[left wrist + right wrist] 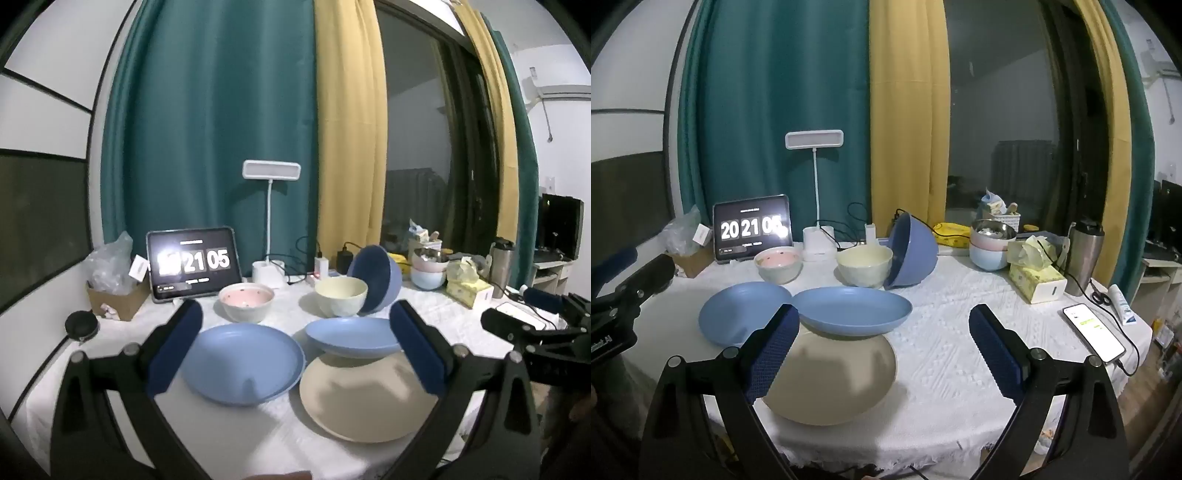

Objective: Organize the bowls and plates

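On the white tablecloth lie a blue plate, a beige plate and a second blue plate resting partly on the beige one's far edge. Behind them stand a pink-lined bowl, a cream bowl and a dark blue bowl tipped on its side against the cream bowl. My left gripper is open above the plates, holding nothing. My right gripper is open too, over the beige plate's right part.
A tablet showing a clock, a white desk lamp and a cardboard box stand at the back. Stacked bowls, a tissue box, a steel bottle and a phone crowd the right side.
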### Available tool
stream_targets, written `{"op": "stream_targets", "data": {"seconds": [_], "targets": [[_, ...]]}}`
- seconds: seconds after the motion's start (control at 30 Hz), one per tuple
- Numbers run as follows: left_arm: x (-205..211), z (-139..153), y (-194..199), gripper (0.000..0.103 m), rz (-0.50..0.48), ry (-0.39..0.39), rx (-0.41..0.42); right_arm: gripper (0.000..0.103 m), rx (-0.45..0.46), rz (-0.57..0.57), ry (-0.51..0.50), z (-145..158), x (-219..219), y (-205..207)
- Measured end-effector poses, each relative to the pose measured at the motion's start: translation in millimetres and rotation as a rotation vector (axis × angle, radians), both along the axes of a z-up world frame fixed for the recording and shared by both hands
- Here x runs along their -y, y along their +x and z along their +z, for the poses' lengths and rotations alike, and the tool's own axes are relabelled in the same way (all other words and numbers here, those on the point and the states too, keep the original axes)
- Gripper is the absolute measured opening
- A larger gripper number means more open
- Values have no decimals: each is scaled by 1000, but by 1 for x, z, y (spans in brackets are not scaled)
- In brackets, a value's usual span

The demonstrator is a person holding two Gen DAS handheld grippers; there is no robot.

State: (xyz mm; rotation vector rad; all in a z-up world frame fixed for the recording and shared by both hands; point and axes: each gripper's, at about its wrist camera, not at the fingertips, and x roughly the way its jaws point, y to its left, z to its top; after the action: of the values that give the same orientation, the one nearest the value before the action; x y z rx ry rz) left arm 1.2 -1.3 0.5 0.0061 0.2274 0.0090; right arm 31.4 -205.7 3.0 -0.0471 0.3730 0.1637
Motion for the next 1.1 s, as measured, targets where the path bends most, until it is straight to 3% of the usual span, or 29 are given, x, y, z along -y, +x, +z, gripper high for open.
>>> {"op": "stream_targets", "data": {"seconds": [0.23,1.1], "targets": [[-2,3,-4,102,3,-46,32,96,9,1,-7,0,-1,0],[-3,1,-2,102,10,-45,22,96,-17,17,-5,-4,-4,4]]}}
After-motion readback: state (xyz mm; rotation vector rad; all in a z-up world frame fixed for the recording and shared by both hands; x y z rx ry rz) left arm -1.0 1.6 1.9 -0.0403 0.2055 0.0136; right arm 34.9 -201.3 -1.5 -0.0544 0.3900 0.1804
